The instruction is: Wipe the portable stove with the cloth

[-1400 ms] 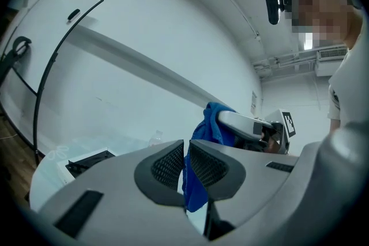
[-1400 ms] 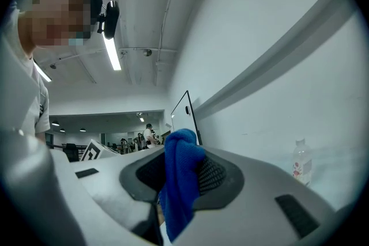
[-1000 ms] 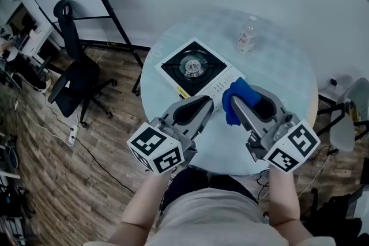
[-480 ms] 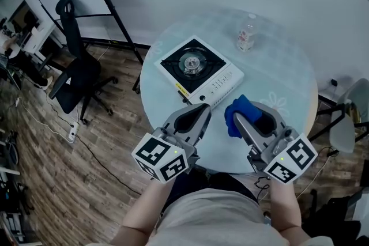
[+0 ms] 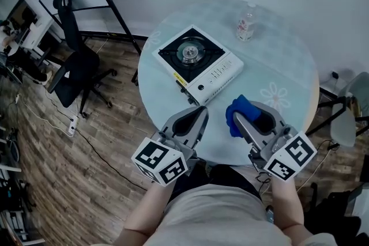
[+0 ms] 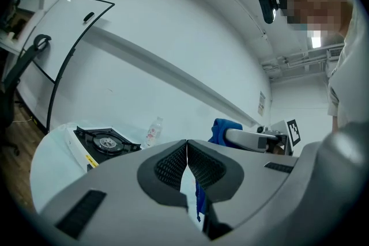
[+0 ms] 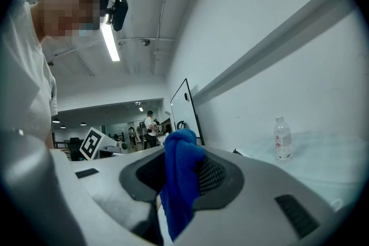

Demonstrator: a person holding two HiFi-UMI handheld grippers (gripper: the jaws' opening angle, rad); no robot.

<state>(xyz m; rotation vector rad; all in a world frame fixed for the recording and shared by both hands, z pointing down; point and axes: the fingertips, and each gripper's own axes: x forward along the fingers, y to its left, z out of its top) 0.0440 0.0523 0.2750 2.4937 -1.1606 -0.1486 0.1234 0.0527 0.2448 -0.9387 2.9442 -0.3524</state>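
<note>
left gripper [image 5: 202, 112]: grey shell, black ribbed jaws | right gripper [image 5: 242, 115]: same | cubes [image 5: 158, 161]: white, black square markers | shirt [image 5: 213, 213]: pale, short-sleeved | head camera [image 6: 266, 4]: black

Location type: open-plan office or lab workspace.

Indicators:
- A black swivel office chair on castors [image 5: 74, 69] and a white whiteboard in a black tubular stand [image 6: 72, 37] stand near the round pale-blue counter [image 5: 282, 75].
- A white power strip [image 5: 72, 122] with loose cables lies on the brown wood-plank floor [image 5: 75, 176].
- Cluttered desks [image 5: 16, 37] line the left edge.
- A long ceiling strip light [image 7: 109, 42] hangs overhead.
- People stand in the far room [image 7: 151, 124].
</note>
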